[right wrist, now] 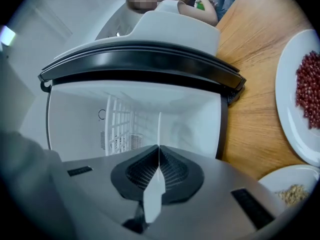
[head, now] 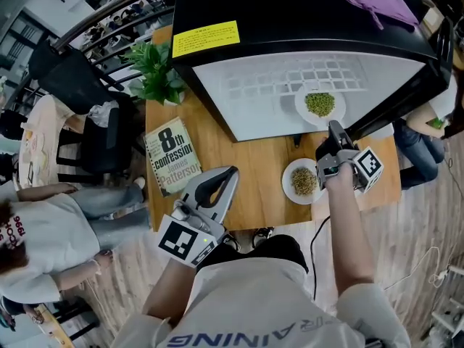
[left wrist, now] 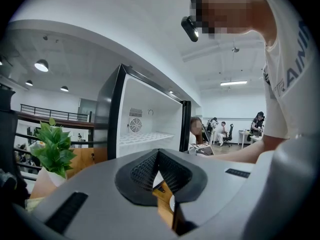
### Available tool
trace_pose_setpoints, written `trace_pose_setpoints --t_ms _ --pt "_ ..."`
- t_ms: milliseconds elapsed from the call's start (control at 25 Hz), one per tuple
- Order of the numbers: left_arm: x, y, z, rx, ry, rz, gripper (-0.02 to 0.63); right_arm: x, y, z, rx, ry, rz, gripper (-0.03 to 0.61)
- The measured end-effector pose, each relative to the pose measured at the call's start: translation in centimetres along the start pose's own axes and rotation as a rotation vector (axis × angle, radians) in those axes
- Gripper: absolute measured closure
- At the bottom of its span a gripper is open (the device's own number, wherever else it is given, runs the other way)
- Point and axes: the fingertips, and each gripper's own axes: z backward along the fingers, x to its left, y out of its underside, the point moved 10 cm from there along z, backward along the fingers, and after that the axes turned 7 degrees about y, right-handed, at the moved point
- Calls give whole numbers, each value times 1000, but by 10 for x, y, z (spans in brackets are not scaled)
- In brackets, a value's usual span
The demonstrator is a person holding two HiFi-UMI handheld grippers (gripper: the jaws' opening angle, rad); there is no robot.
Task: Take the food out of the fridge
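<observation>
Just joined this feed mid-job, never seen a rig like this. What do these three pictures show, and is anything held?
No robot: a person holds a two-jaw gripper in each hand. The head view looks down from a camera on the person's head; the other two cameras ride on the grippers. On the wooden table stand an open black fridge with a white inside, a white plate of tan grains, a white plate of red beans, a paperback book and a green potted plant. The right gripper is shut on the rim of a white plate of green beans inside the fridge. The left gripper is shut and empty.
</observation>
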Motion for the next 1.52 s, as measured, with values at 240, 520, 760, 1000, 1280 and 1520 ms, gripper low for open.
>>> trace_pose_setpoints --t_ms 240,520,760,1000,1280,1520 --pt "2 5 28 -11 -65 9 609 13 25 20 53 -47 18 552" --pt "1 5 66 -34 -114 5 609 19 67 54 120 -88 22 552" --pt "-7 12 107 -46 -112 -1 609 18 108 92 139 -103 34 552" --pt "-20 22 149 -55 -88 -15 609 8 151 132 149 -99 50 552" --pt "-32 38 179 -59 -84 3 609 -4 194 157 225 -79 73 552" --pt "-44 41 178 -63 -134 -3 609 -8 206 159 323 -76 78 552"
